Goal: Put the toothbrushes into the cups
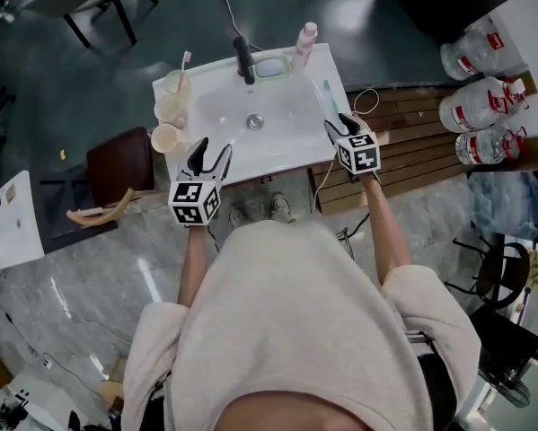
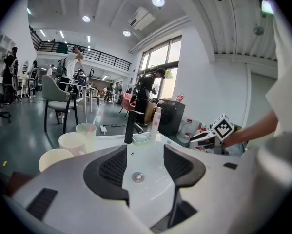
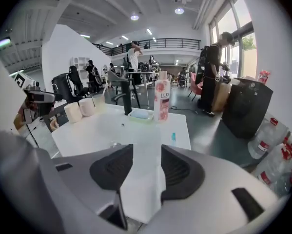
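A teal toothbrush [image 1: 325, 93] lies on the right rim of the white sink [image 1: 286, 137]; in the right gripper view this toothbrush [image 3: 173, 136] shows just beyond the jaws. Three pale cups stand along the sink's left edge: the far cup [image 1: 175, 83] holds a pink toothbrush, while the middle cup [image 1: 171, 109] and the near cup [image 1: 165, 138] show none. My right gripper [image 1: 339, 124] hovers open over the sink's right front corner, nothing between its jaws. My left gripper [image 1: 212, 151] is open at the front left edge, beside the near cup [image 2: 53, 157].
A black faucet [image 1: 242, 59], a soap dish [image 1: 269, 66] and a pink bottle [image 1: 304, 43] stand at the sink's back. A wooden slatted platform [image 1: 421, 133] and large water bottles [image 1: 480, 106] are at the right, a brown seat [image 1: 120, 160] at the left.
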`<state>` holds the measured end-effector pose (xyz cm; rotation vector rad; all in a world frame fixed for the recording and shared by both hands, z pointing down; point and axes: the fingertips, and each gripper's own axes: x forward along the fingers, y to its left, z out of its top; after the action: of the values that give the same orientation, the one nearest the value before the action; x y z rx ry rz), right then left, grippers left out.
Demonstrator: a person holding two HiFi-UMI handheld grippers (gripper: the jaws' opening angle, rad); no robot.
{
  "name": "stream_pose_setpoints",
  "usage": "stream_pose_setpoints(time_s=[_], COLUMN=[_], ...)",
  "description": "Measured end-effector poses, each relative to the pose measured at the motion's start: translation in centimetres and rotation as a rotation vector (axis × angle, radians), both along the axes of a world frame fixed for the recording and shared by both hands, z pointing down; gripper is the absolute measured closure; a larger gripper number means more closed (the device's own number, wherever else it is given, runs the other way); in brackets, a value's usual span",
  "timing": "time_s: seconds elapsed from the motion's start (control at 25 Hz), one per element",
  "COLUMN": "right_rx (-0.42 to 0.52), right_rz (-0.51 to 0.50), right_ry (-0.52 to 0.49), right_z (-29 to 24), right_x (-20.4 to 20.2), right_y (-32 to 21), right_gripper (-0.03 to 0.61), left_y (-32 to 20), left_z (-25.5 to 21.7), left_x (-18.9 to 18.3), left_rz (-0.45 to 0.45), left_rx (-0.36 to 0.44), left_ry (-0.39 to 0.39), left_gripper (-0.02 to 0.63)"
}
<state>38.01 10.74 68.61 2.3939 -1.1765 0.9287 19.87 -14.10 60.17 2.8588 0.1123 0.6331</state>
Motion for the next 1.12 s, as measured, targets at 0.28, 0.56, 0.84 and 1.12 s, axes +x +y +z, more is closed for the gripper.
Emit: stream_pose_setpoints(time_s=[0.28,0.56,0.84,1.12], right_rx=[-0.178,-0.352,-0.441,-0.426], right_rz=[-0.045,-0.031,-0.013,-0.004], right_ry=[-0.067,-0.139,-0.169,-0.161], right_z=[4.7,7.9,9.3,9.1], right_x=[2.2,3.2,3.8,3.9], right_y=[-1.4,-1.3,-0.9,-1.5], right_gripper=[0.427,0.452,0.492,0.531], left_y=[-1.1,-2.2,-3.4,-3.8], left_z=[0.5,0.9,0.9,0.9], left_x=[-0.6,-1.6,-2.7,-2.6], left_rz=[-0.037,-0.072,-0.1,-0.104], left_rx=[-0.008,-0.012,-0.009,-0.01], left_ry=[-0.01,-0.019,-0.03,-0.027], left_gripper=[0.379,0.379,0.379,0.379])
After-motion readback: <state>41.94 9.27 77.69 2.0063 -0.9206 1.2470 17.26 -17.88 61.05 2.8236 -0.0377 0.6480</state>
